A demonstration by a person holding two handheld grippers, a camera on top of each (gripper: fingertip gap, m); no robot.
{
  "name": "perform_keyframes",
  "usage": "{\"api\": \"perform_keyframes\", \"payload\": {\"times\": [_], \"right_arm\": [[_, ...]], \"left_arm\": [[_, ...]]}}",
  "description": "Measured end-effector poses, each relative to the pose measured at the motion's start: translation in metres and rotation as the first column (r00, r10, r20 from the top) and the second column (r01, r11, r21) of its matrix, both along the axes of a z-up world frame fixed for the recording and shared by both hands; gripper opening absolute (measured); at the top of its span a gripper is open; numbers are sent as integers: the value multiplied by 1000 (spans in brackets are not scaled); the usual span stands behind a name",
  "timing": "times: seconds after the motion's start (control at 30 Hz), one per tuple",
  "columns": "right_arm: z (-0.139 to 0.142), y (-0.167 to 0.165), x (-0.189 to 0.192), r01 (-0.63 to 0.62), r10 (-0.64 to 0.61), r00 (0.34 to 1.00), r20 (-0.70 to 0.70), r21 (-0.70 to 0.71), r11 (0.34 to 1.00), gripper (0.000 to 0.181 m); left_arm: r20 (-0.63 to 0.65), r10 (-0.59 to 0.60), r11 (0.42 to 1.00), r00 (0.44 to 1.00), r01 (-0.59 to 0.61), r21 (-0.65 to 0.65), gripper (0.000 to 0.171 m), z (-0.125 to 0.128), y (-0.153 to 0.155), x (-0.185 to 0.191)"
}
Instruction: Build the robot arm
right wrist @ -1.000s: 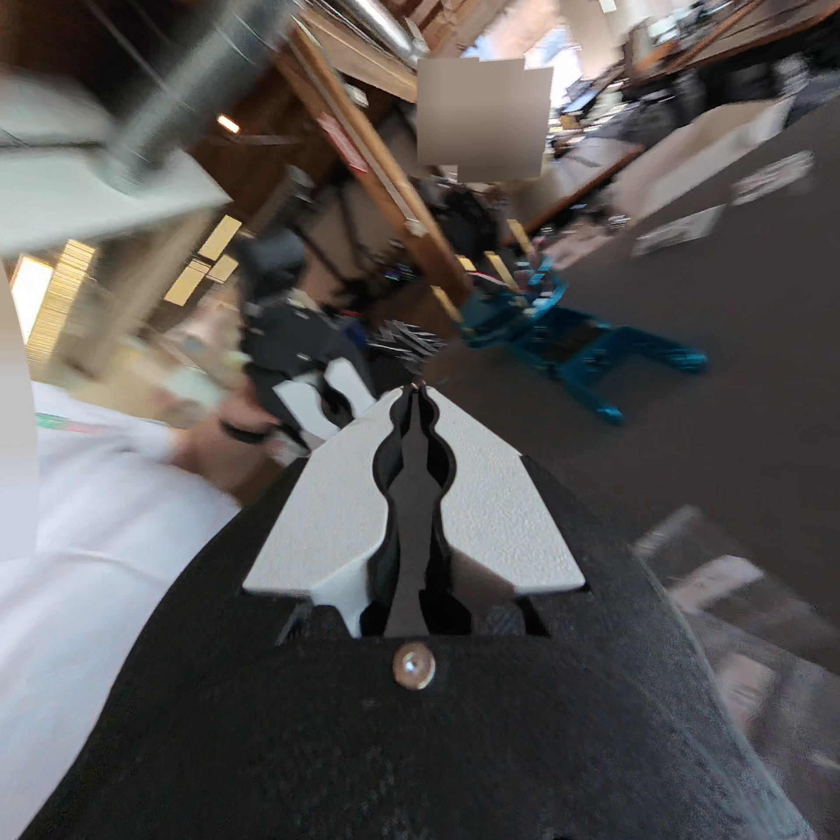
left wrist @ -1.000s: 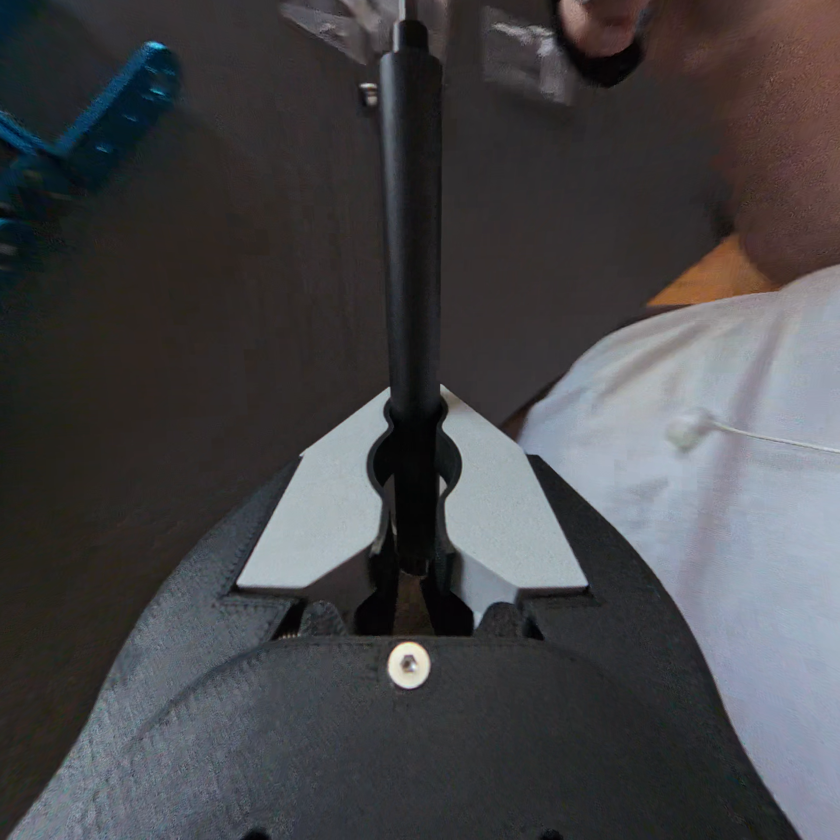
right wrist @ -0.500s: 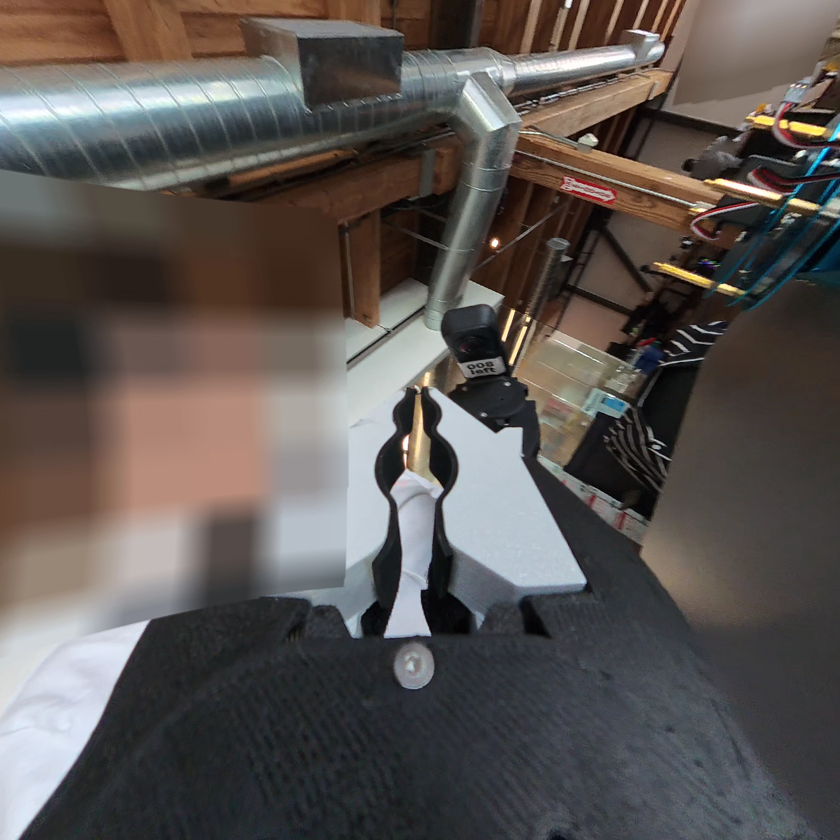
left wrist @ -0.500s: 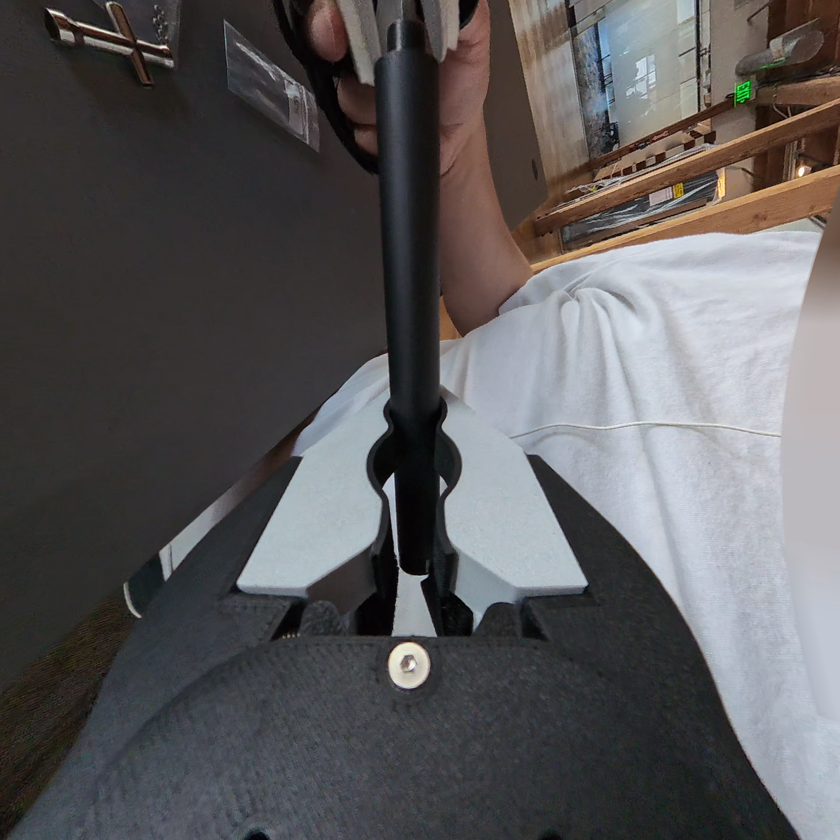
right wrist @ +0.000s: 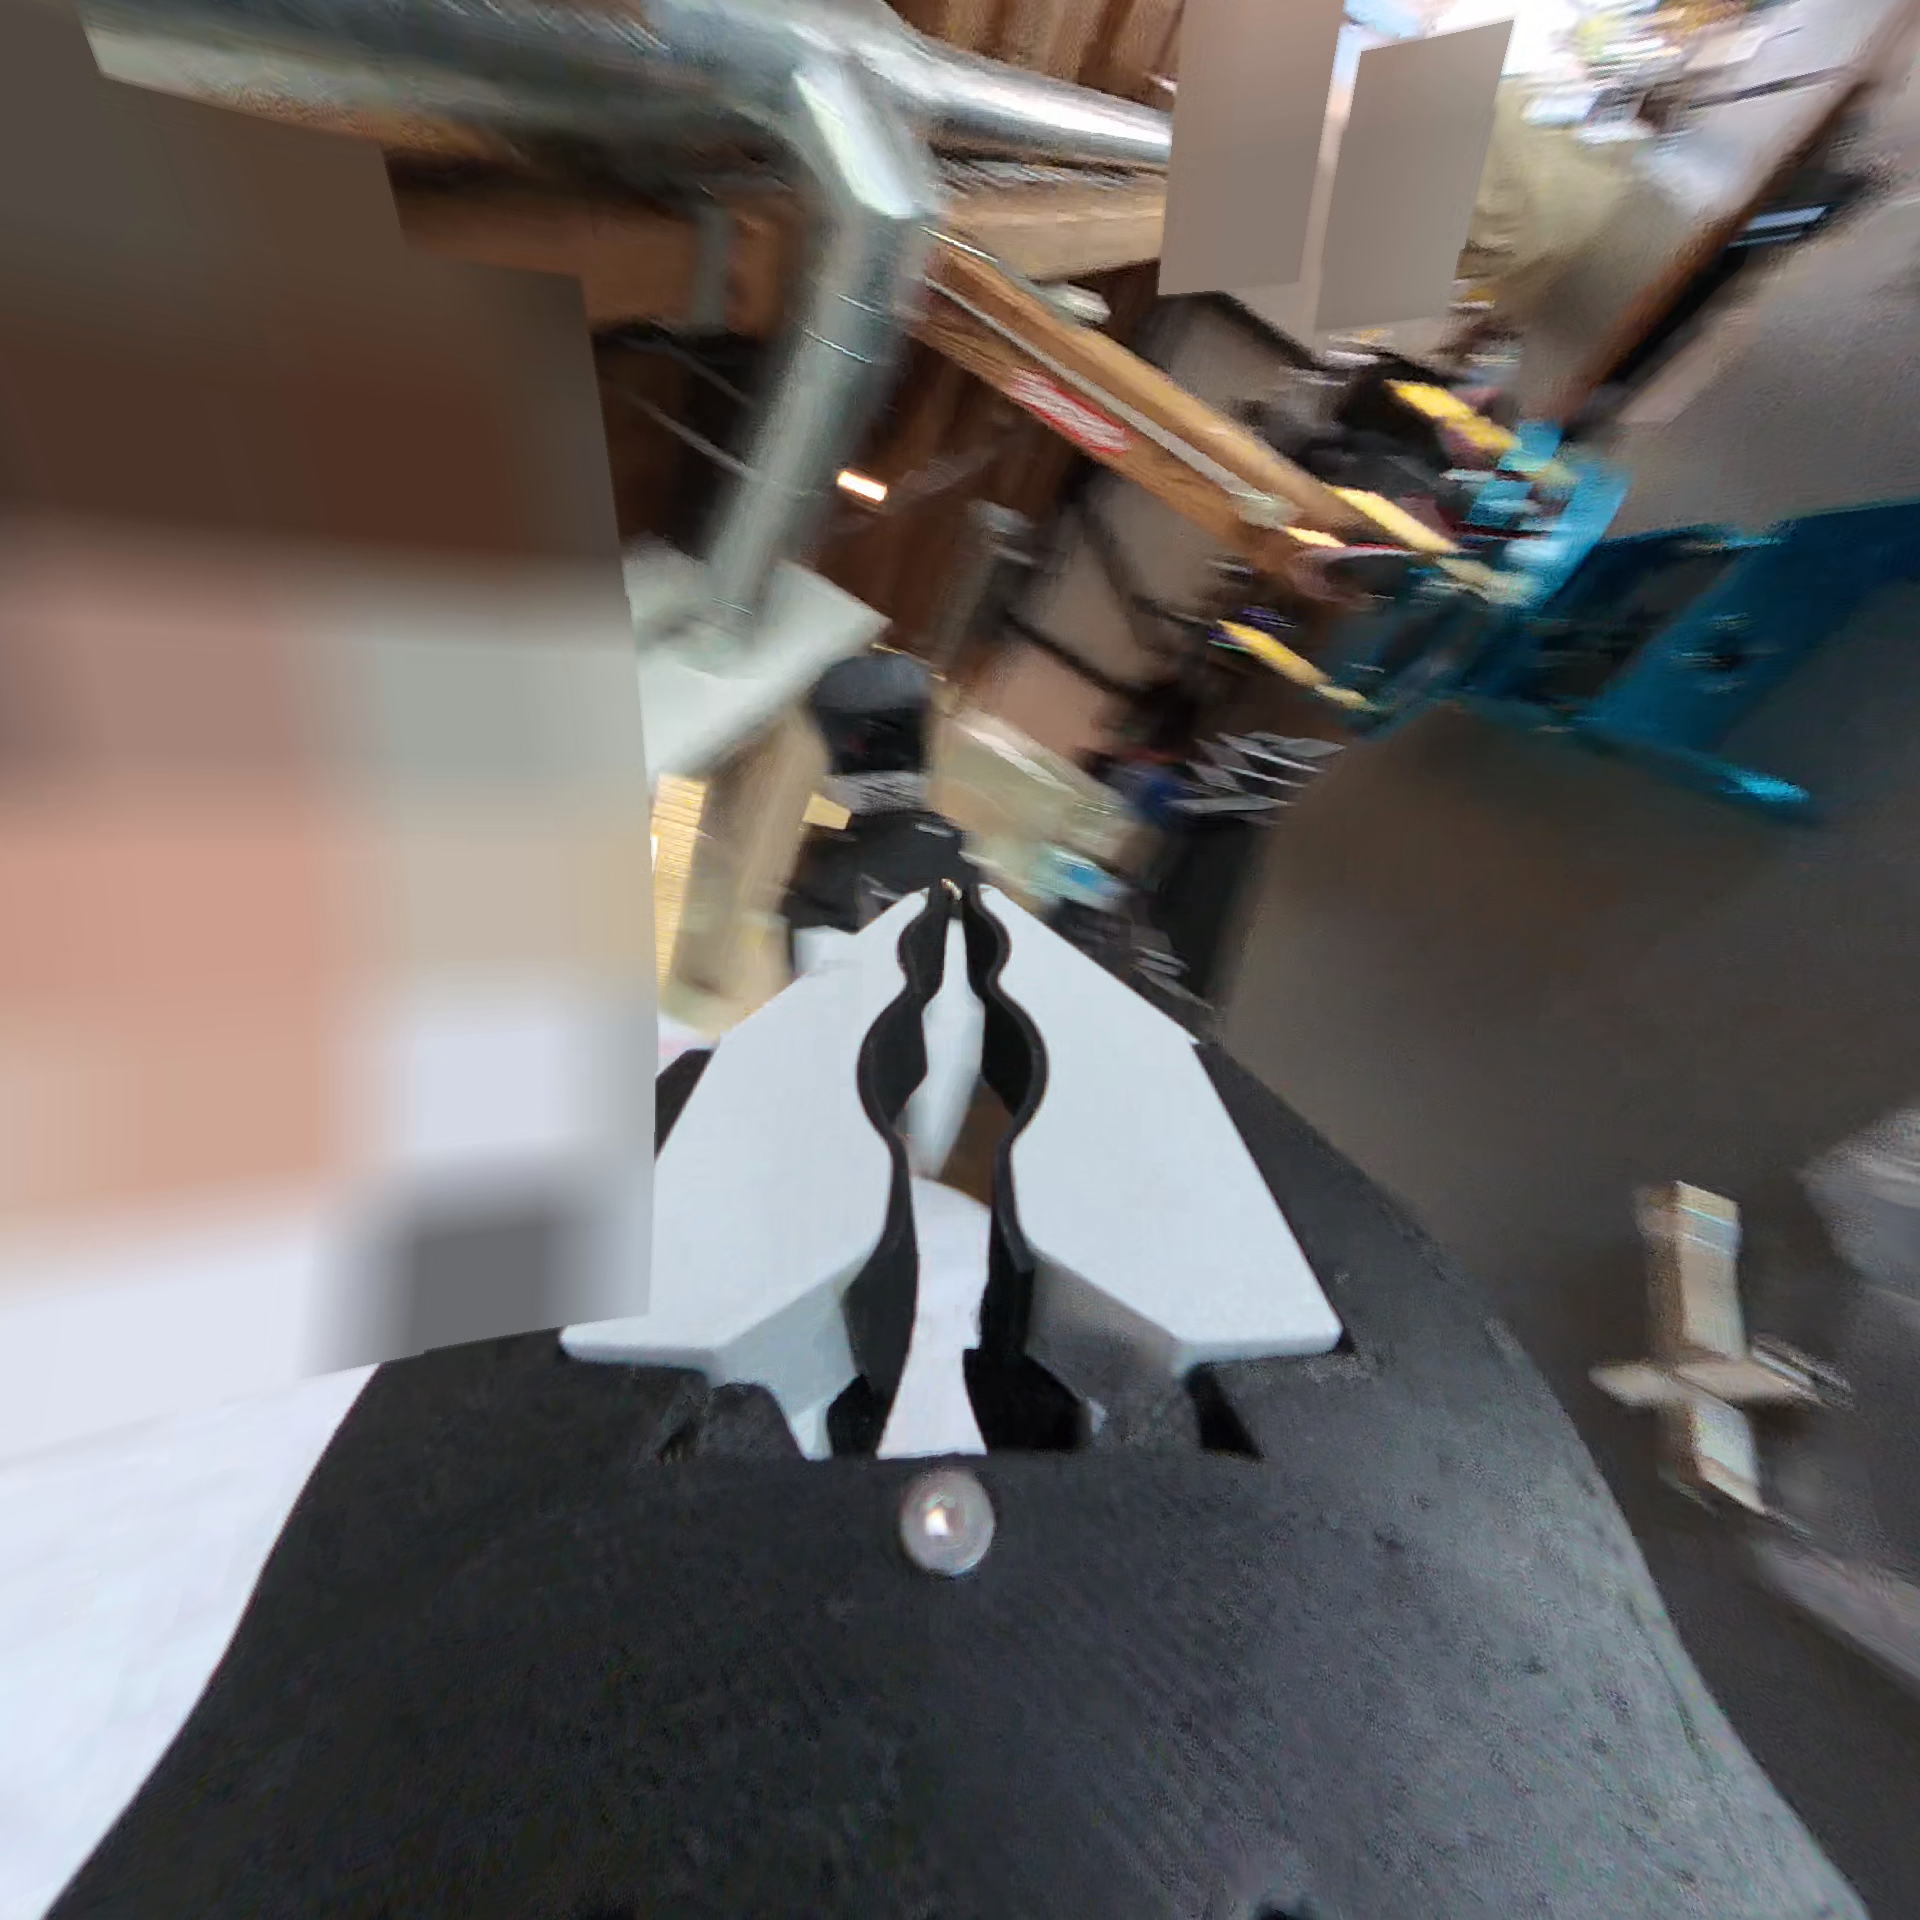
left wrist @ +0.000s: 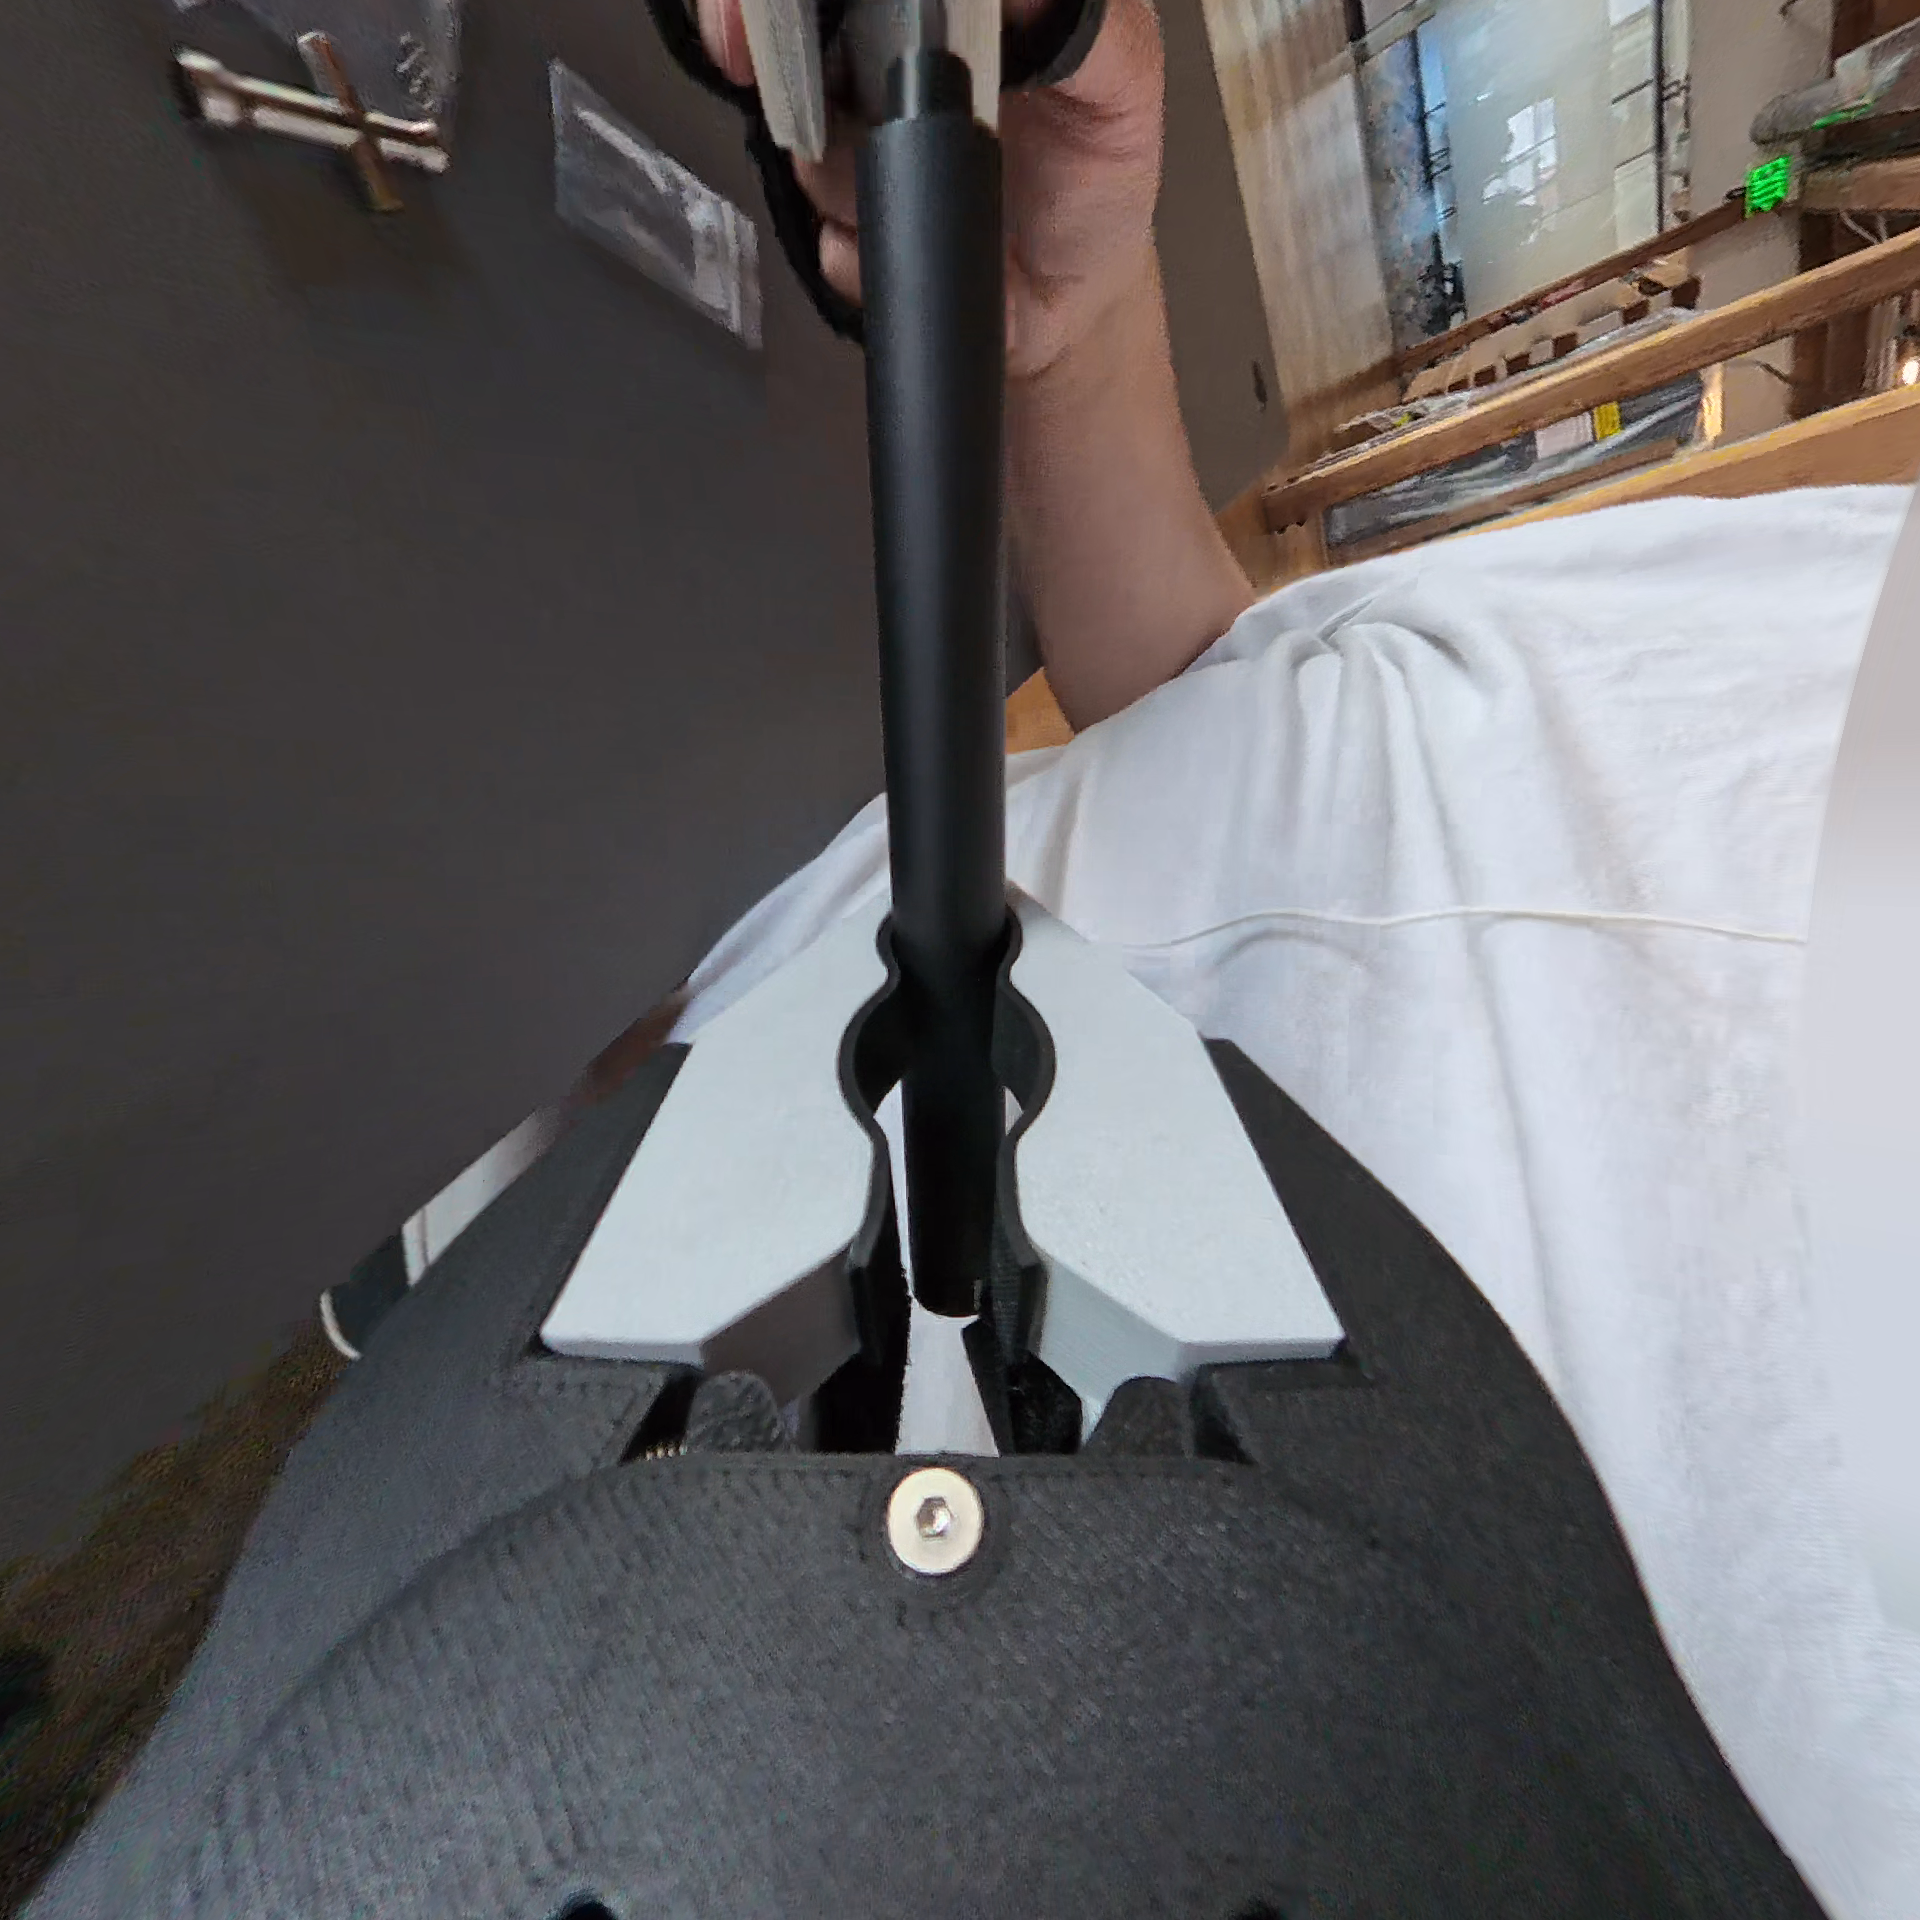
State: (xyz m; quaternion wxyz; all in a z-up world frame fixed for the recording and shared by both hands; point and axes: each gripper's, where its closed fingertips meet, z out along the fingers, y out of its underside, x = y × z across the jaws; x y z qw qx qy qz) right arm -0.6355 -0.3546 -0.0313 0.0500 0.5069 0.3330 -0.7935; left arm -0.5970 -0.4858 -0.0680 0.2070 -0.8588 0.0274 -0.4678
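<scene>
My left gripper (left wrist: 945, 935) is shut on a long black rod-shaped tool handle (left wrist: 935, 520) that runs straight out between its white fingers. At the rod's far end the right gripper's white fingers (left wrist: 795, 94) flank it, with a person's hand (left wrist: 1081, 208) behind. In the blurred right wrist view my right gripper (right wrist: 951, 896) is shut, its tips pinching a small shiny metal tip (right wrist: 948, 886). The left gripper's black body (right wrist: 883, 821) shows just beyond it.
A dark grey table (left wrist: 312, 623) carries a metal cross-shaped tool (left wrist: 322, 125) and a clear plastic bag (left wrist: 655, 229). The person's white shirt (left wrist: 1455, 935) fills the right side. A blue metal frame (right wrist: 1662, 644) stands on the table farther off.
Both views swung from the table toward the person. The right gripper came to the rod's far end and stays there. The right view is now turning and blurred. The left grip is unchanged.
</scene>
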Motion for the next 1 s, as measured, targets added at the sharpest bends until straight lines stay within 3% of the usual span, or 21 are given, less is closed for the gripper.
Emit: {"api": "perform_keyframes", "payload": {"times": [0.03, 0.13, 0.2, 0.3, 0.43, 0.6, 0.73, 0.83, 0.93, 1.0], "right_arm": [[-20, -2, -6, 37, -51, 996, 78, 167, 985, 1], [-67, -26, -16, -25, -112, 974, 195, 587, 809, 2], [-93, -47, -16, -155, -69, 962, 264, 735, 660, 2], [-116, -59, -18, -247, -51, 952, 302, 854, 458, 3], [-135, -58, -19, -307, -42, 944, 327, 919, 249, 4], [-135, -57, -19, -331, -24, 938, 347, 910, 251, 7], [-133, -53, -15, -339, -18, 938, 347, 924, 179, 18], [-127, -56, -14, -317, 50, 948, 315, 948, 27, 18], [-122, -60, -18, -289, 154, 934, 321, 936, -199, 16], [-121, -61, -23, -275, 212, 912, 351, 907, -317, 14]], "left_arm": [[-5, 25, 1000, 1000, -25, -7, 8, -2, -6, -6], [9, 120, 992, 993, -120, -25, 8, -7, -24, -28], [21, 185, 982, 983, -184, -33, 8, -10, -34, -43], [26, 252, 968, 967, -251, -29, 8, -13, -42, -62], [32, 286, 958, 958, -286, -2, 8, -11, -48, -73], [50, 299, 954, 953, -299, 10, 8, -11, -52, -78], [58, 293, 956, 954, -294, 11, 8, -12, -55, -78], [66, 290, 956, 955, -292, 13, 8, -12, -55, -78], [70, 282, 959, 957, -284, 17, 8, -12, -56, -77], [65, 277, 960, 959, -279, 21, 8, -12, -58, -76]]}}
